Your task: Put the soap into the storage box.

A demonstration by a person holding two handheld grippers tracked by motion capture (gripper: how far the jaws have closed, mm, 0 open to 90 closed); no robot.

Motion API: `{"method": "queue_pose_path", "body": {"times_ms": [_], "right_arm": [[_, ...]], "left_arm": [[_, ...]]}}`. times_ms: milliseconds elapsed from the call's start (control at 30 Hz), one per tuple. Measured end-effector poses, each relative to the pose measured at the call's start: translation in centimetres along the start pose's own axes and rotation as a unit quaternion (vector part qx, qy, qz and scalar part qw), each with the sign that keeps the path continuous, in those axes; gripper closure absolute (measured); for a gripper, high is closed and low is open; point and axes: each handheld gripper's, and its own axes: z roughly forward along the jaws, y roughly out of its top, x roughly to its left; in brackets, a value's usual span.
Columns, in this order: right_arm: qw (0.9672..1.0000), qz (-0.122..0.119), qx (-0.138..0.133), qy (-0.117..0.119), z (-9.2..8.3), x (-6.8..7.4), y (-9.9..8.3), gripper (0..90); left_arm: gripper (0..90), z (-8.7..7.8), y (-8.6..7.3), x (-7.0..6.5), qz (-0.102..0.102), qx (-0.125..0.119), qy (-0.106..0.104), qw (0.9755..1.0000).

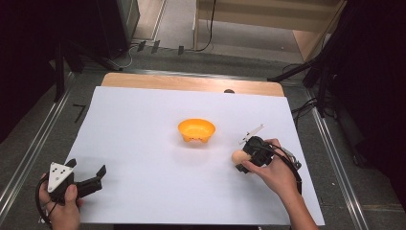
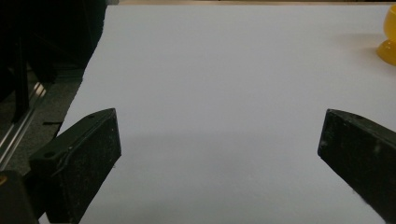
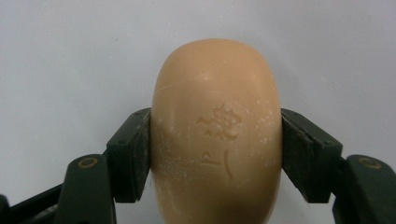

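A tan oval bar of soap [image 3: 217, 130] with a stamped mark sits between the two black jaws of my right gripper [image 3: 215, 154], which press on its sides. From above, that soap [image 1: 238, 156] and the right gripper [image 1: 245, 155] are over the white sheet, right of an orange bowl [image 1: 197, 130] and a short way from it. My left gripper [image 1: 95, 178] rests at the sheet's front left corner, jaws wide apart with nothing between them [image 2: 219, 154]. The orange bowl's edge [image 2: 390, 37] shows at the far right of the left gripper view.
A white sheet [image 1: 143, 124] covers most of the wooden table [image 1: 191, 82]. Metal rails [image 1: 335, 158] run along both sides. Cables and dark stands lie on the floor beyond the far edge.
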Motion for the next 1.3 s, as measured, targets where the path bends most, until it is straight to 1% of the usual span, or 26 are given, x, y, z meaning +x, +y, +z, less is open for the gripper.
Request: {"method": "queue_pose_path", "body": {"times_ms": [67,167,200,333,367,433,467,500,600,700,733,767,800,867,900,1000,1100,1133,1200,1233,1267,1300], "right_arm": [[0.9999,-0.011,0.006,-0.003,-0.1,-0.1,0.3,33.2],[0.9997,-0.020,0.009,-0.007,-0.2,-0.1,0.7,33.2],[0.9996,-0.028,0.006,-0.007,-0.2,-0.2,0.8,33.2],[0.9995,-0.031,0.006,-0.004,-0.4,-0.3,1.1,33.2],[0.9992,-0.040,0.002,-0.006,-0.5,-0.4,1.3,33.2],[0.9992,-0.040,0.002,-0.006,-0.6,-0.4,1.4,33.2],[0.9989,-0.047,0.000,-0.009,-0.7,-0.4,1.7,33.2],[0.9989,-0.047,0.000,-0.009,-0.7,-0.4,1.7,33.2],[0.9983,-0.056,-0.006,-0.010,-0.9,-0.5,2.1,33.2],[0.9983,-0.058,-0.007,-0.007,-1.0,-0.5,2.4,33.2],[0.9979,-0.065,-0.005,-0.007,-1.1,-0.6,2.6,33.2],[0.9979,-0.065,-0.005,-0.007,-1.1,-0.6,2.6,33.2],[0.9974,-0.072,-0.008,-0.004,-1.1,-0.7,2.8,33.2],[0.9972,-0.074,-0.009,-0.003,-1.2,-0.7,2.9,33.2],[0.9965,-0.083,-0.007,-0.006,-1.2,-0.7,3.1,33.2],[0.9953,-0.096,-0.004,-0.009,-1.3,-0.6,3.4,33.2],[0.9948,-0.102,-0.005,-0.006,-1.3,-0.6,3.7,33.2],[0.9950,-0.100,-0.006,-0.005,-1.3,-0.6,3.7,33.2],[0.9945,-0.104,-0.011,-0.003,-1.4,-0.7,4.0,33.2],[0.9937,-0.111,-0.013,-0.004,-1.4,-0.8,4.1,33.2],[0.9940,-0.109,-0.012,-0.003,-1.4,-0.7,4.2,33.2],[0.9934,-0.114,-0.014,-0.003,-1.4,-0.7,4.3,33.2]], "left_arm": [[0.0,0.0,0.0,0.0,0.000,0.000,0.000,1.0000],[0.0,0.0,0.0,0.0,0.000,0.000,0.000,1.0000],[0.0,0.0,0.0,0.0,0.000,0.000,0.000,1.0000],[0.0,0.0,0.0,0.0,0.000,0.000,-0.001,1.0000],[0.0,0.0,0.0,0.0,0.000,0.000,-0.001,1.0000],[0.0,0.0,0.0,0.0,0.000,-0.001,-0.001,1.0000],[0.0,0.0,0.0,0.0,0.000,0.000,-0.001,1.0000],[0.0,0.0,0.0,0.0,0.000,-0.001,-0.001,1.0000],[0.0,0.0,0.0,0.0,0.000,0.000,-0.001,1.0000],[0.0,0.0,0.0,0.0,0.000,0.000,-0.001,1.0000],[0.0,0.0,0.0,0.0,0.000,0.000,-0.001,1.0000],[0.0,0.0,0.0,0.0,0.000,0.000,-0.001,1.0000],[0.0,0.0,0.0,0.0,0.000,0.000,0.000,1.0000],[0.0,0.0,0.0,0.0,0.000,0.000,0.000,1.0000],[0.0,0.0,0.0,0.0,0.000,0.000,0.000,1.0000],[0.0,0.0,0.0,0.0,0.000,0.000,0.000,1.0000],[0.0,0.0,0.0,0.0,0.000,0.000,0.000,1.0000],[0.0,0.0,0.0,0.0,0.000,0.000,-0.001,1.0000],[0.0,0.0,0.0,0.0,0.000,0.000,-0.001,1.0000],[0.0,0.0,0.0,0.0,0.000,0.000,0.000,1.0000],[0.0,0.0,0.0,0.0,0.000,0.000,-0.001,1.0000],[0.0,0.0,0.0,0.0,0.000,0.000,-0.001,1.0000]]}}
